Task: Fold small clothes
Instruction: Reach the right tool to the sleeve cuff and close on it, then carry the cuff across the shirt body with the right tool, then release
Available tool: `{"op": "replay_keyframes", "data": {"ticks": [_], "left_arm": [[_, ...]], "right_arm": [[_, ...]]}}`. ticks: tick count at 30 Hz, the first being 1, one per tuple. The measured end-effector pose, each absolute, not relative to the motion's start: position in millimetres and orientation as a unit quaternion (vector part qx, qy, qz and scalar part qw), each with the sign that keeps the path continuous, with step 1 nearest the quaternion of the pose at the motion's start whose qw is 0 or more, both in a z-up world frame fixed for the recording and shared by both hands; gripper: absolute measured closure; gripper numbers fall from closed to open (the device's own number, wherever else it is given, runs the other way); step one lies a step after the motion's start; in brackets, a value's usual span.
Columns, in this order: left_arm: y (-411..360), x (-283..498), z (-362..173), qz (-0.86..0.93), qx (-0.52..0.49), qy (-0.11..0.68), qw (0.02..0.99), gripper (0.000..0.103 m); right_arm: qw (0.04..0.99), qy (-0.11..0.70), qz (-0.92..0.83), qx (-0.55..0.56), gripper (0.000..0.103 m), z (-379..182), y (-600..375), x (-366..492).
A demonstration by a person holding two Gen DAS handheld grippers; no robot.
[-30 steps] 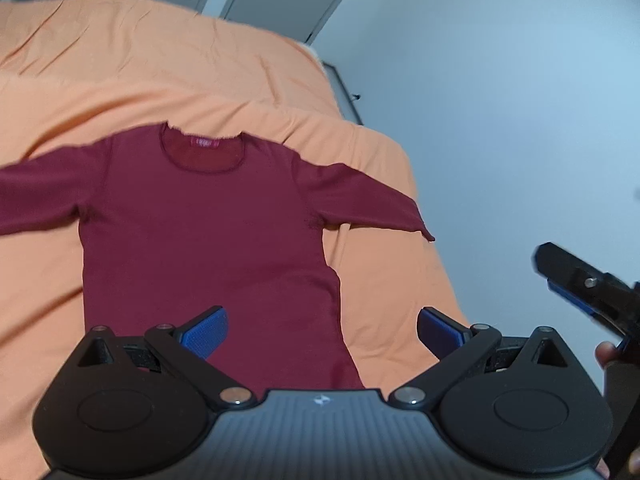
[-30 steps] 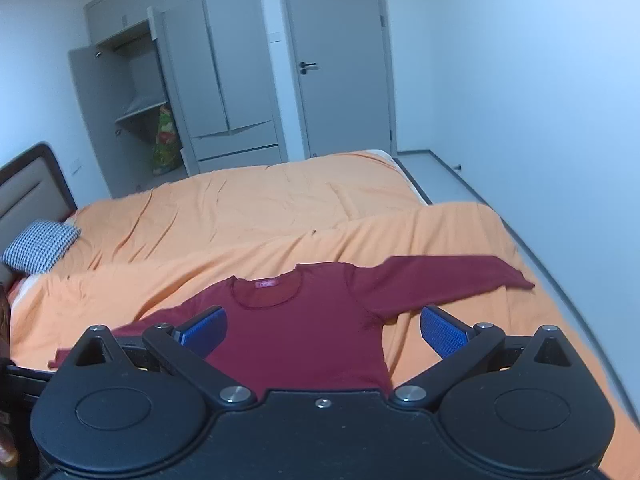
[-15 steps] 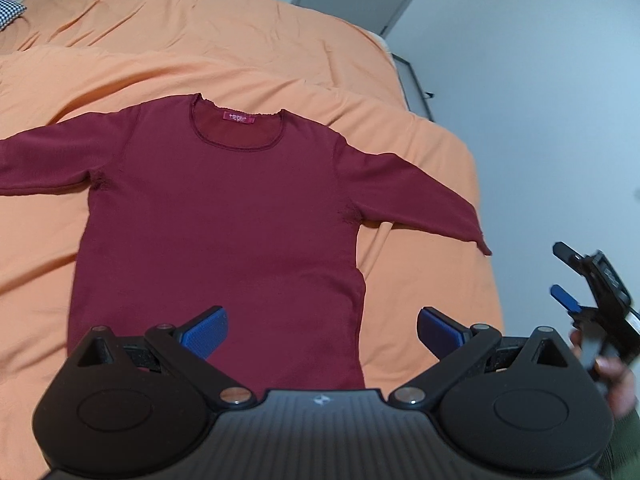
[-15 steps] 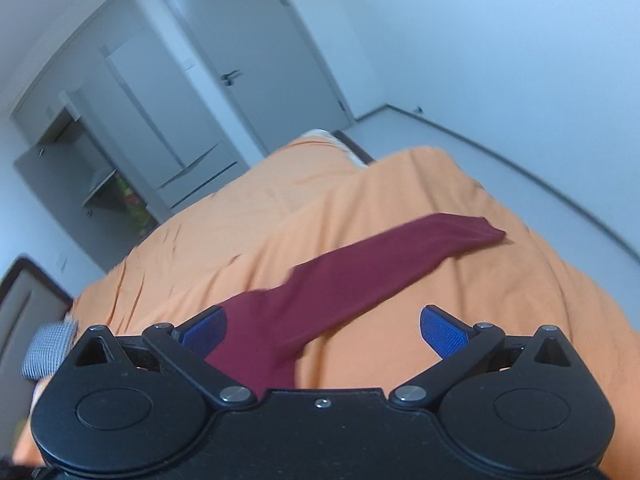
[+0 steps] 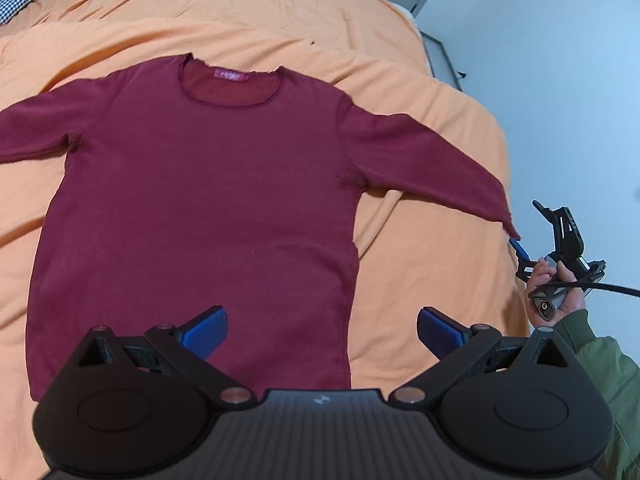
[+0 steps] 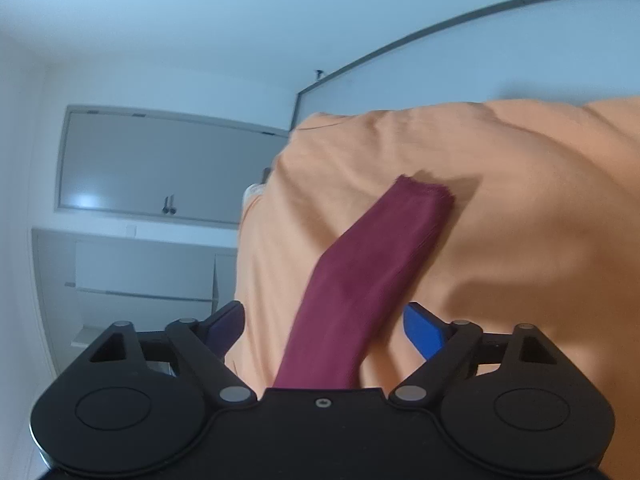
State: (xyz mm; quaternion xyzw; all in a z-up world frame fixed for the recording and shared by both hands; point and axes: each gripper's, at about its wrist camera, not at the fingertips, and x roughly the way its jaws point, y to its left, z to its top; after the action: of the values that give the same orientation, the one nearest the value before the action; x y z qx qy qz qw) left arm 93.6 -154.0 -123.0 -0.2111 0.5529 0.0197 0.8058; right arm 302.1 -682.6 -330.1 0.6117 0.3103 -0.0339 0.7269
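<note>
A maroon long-sleeved shirt (image 5: 200, 208) lies flat, front up, on the orange bed cover (image 5: 420, 280), both sleeves spread out. My left gripper (image 5: 322, 330) hovers open above the shirt's lower hem, with nothing between its blue pads (image 5: 208, 330). My right gripper (image 5: 528, 228) is at the bed's right edge by the right sleeve's cuff (image 5: 505, 220), rolled onto its side. In the right wrist view the right gripper (image 6: 324, 328) is closing its jaws. The right sleeve (image 6: 380, 256) runs between them, and the pads do not press on it.
A hand (image 5: 548, 284) in a green sleeve (image 5: 600, 360) holds the right gripper beside the white wall. A checked pillow (image 5: 16, 2) lies at the bed's far left. A grey door (image 6: 160, 168) and wardrobe stand beyond the bed. The bed edge drops off just right of the cuff.
The right gripper swung down from a view over the whole bed to the right sleeve and rolled sideways. The left gripper dropped closer over the shirt's body.
</note>
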Motion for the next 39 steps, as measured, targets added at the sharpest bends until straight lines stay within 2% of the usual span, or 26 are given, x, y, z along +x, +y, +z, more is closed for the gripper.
{"op": "replay_keyframes", "data": {"ticks": [2,5,6,7,8,9,10,13,18,25,28,32,34,37,39], "left_arm": [[-153.5,95.4,-125.2,0.023,-0.212,0.555,0.804,0.000],[-152.0,98.4,-128.5,0.026,-0.210,0.558,0.802,0.000],[-150.7,99.5,-129.8,0.026,-0.210,0.560,0.801,0.000],[-149.2,100.5,-130.8,0.026,-0.210,0.561,0.800,0.000],[-147.7,101.1,-132.0,0.026,-0.212,0.562,0.799,0.000],[-145.4,101.8,-133.2,0.025,-0.214,0.563,0.798,0.000],[-143.1,101.8,-134.2,0.025,-0.216,0.563,0.797,0.000],[-134.1,100.8,-136.9,0.022,-0.224,0.561,0.796,0.000],[-107.6,97.7,-143.3,0.021,-0.245,0.552,0.797,0.000],[-46.4,87.7,-150.9,0.029,-0.289,0.526,0.799,0.000],[-12.5,75.3,-153.4,0.041,-0.302,0.517,0.800,0.000],[32.3,59.6,-162.6,0.059,-0.303,0.513,0.801,0.000],[50.4,57.1,-170.4,0.066,-0.294,0.518,0.801,0.000],[69.5,61.7,-180.5,0.066,-0.286,0.521,0.802,0.000],[75.6,69.9,-182.9,0.054,-0.280,0.514,0.809,0.000]], "right_arm": [[0.723,0.318,-0.043,0.612,0.019,-344.8,-686.0,312.0],[0.721,0.316,-0.053,0.615,0.029,-359.2,-687.1,321.1],[0.721,0.313,-0.057,0.616,0.040,-362.6,-687.5,323.9],[0.720,0.311,-0.062,0.617,0.057,-365.2,-687.8,326.3],[0.718,0.313,-0.069,0.619,0.066,-368.5,-689.0,329.3],[0.717,0.315,-0.075,0.618,0.082,-369.8,-689.1,330.9],[0.720,0.317,-0.079,0.612,0.092,-369.6,-689.0,333.1],[0.751,0.325,-0.077,0.569,0.095,-355.0,-684.2,340.0],[0.830,0.307,-0.016,0.465,0.096,-283.9,-647.5,343.9],[0.894,0.329,0.165,0.255,0.095,-193.8,-466.8,343.0],[0.886,0.352,0.236,0.187,0.095,-194.3,-364.3,340.3],[0.867,0.392,0.274,0.143,0.094,-230.6,-245.0,331.2],[0.853,0.420,0.285,0.118,0.085,-253.9,-197.1,319.6],[0.821,0.470,0.305,0.105,0.079,-280.3,-157.4,298.6],[0.815,0.473,0.315,0.116,0.077,-274.6,-155.8,274.3]]}}
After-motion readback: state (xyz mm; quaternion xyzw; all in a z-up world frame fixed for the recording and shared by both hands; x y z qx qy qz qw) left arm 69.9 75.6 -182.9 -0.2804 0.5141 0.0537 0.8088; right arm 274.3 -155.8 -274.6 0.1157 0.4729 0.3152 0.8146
